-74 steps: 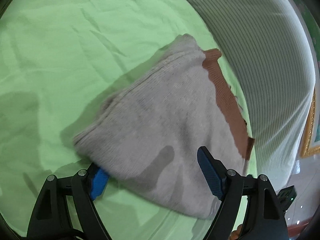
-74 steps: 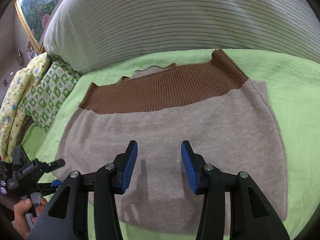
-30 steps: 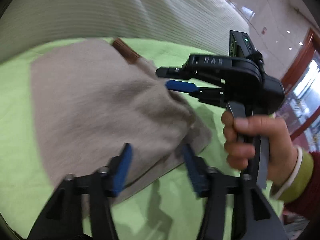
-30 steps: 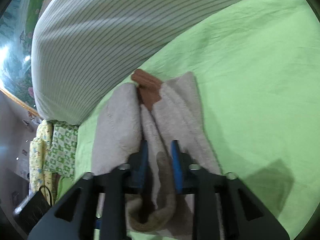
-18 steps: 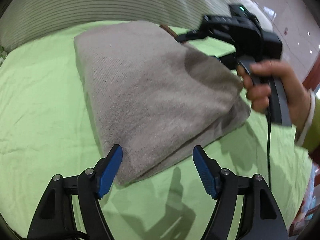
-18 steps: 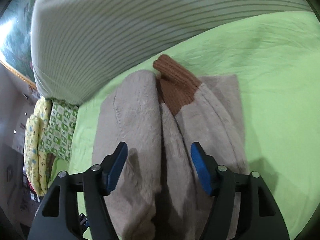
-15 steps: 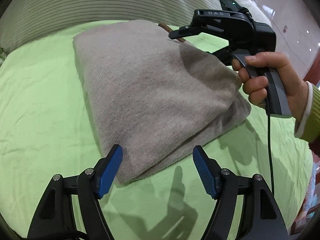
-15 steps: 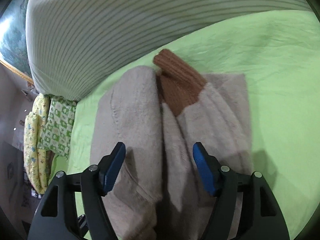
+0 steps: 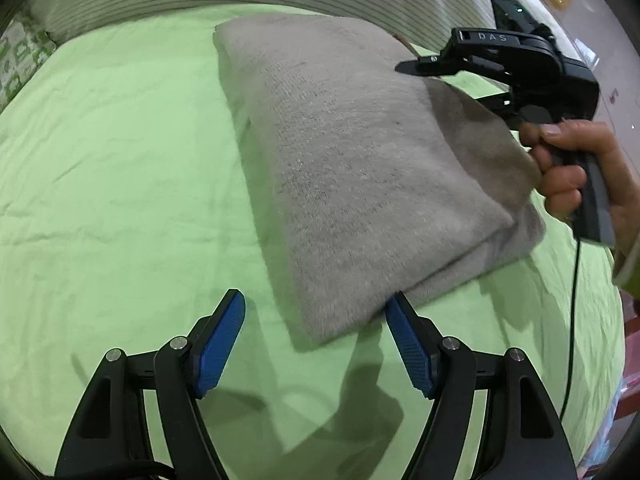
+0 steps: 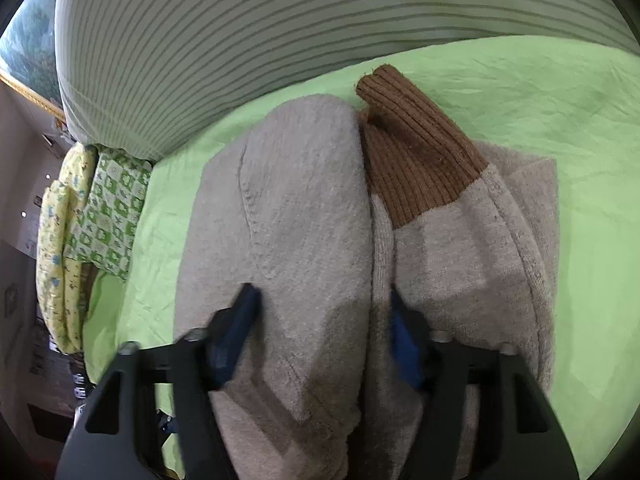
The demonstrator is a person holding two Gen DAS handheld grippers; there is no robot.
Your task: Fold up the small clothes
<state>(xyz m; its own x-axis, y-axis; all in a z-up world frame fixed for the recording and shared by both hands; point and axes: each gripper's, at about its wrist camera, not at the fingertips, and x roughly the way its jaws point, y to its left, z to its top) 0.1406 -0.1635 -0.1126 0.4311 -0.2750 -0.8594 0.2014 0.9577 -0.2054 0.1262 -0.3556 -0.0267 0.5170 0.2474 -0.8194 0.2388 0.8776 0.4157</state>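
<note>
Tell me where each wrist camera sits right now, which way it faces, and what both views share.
Left wrist: on the open left gripper, facing the folded sweater; shows the right hand.
Right wrist: on the open right gripper, straddling a fold, facing the brown cuff and striped pillow.
Shared: sweater, green sheet, pillow.

The left gripper has black arms, silver screws and blue ribbed pads. At right, a bare-skinned hand grips the right gripper's black "DAS"-marked handle, trailing a thin cable.
</note>
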